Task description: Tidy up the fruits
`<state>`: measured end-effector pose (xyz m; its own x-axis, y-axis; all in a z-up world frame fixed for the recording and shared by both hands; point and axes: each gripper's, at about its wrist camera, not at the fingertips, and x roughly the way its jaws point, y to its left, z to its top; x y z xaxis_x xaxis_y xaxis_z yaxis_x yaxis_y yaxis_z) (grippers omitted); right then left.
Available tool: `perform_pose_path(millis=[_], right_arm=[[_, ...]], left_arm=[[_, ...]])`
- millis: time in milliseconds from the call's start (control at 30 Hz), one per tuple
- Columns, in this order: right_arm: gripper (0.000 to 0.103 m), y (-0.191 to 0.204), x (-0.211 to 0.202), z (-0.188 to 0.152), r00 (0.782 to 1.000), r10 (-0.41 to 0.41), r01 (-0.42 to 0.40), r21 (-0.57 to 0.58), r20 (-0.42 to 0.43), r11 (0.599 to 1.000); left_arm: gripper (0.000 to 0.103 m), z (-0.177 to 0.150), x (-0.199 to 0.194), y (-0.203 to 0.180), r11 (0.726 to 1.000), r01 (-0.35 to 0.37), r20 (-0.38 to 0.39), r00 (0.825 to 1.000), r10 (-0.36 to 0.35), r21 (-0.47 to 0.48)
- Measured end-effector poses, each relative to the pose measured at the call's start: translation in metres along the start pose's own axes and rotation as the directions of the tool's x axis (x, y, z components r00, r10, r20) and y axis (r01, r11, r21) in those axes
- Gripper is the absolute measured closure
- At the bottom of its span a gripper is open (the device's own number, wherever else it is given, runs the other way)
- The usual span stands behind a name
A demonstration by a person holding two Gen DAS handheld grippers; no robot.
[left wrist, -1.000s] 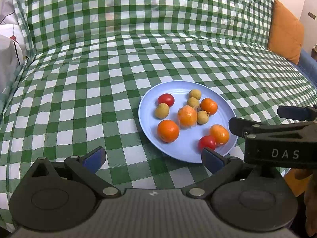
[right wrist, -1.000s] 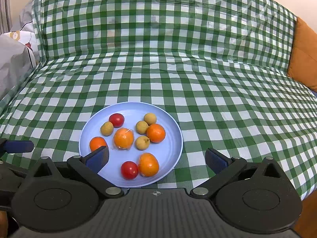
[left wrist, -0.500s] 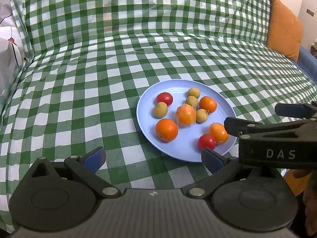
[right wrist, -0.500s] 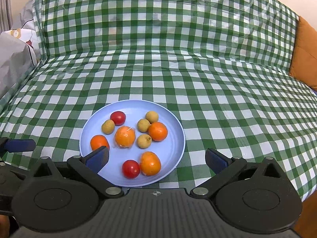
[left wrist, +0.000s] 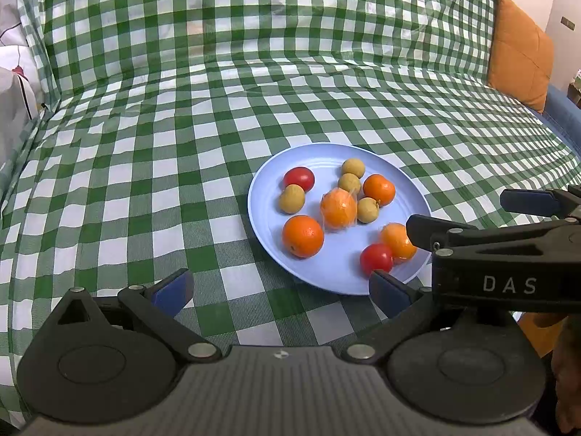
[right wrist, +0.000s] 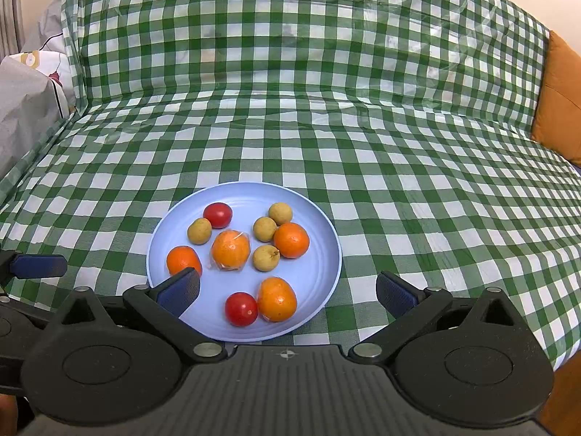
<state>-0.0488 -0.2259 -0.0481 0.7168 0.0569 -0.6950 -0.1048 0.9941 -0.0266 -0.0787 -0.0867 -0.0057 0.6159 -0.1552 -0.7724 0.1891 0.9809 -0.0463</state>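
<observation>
A light blue plate (left wrist: 326, 152) (right wrist: 319, 283) lies on the green checked cloth and holds several fruits: oranges, one wrapped in clear film (left wrist: 338, 208) (right wrist: 231, 249), two red tomatoes (left wrist: 299, 178) (right wrist: 241, 309) and several small tan longans (left wrist: 292, 198) (right wrist: 199, 231). My left gripper (left wrist: 279, 292) is open and empty, just short of the plate's near left edge. My right gripper (right wrist: 287, 292) is open and empty, low over the plate's near edge. The right gripper's body shows at the right of the left wrist view (left wrist: 508, 254).
The green-and-white checked plastic cloth (left wrist: 145, 145) covers a sofa seat and back. An orange cushion (left wrist: 519, 51) stands at the far right. White and grey bedding (right wrist: 25, 101) lies at the left edge.
Both grippers have crept slightly forward toward the plate. The fruits have not moved and both grippers stay open.
</observation>
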Motion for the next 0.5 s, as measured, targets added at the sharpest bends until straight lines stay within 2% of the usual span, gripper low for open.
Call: perform_pose_path(millis=[500], right_arm=[[0.001, -0.0017, 0.0007, 0.0004, 1.000, 0.005, -0.005, -0.006, 0.003, 1.000]], left_arm=[[0.001, -0.0001, 0.0001, -0.0004, 1.000, 0.000, -0.002, 1.000, 0.000, -0.001]])
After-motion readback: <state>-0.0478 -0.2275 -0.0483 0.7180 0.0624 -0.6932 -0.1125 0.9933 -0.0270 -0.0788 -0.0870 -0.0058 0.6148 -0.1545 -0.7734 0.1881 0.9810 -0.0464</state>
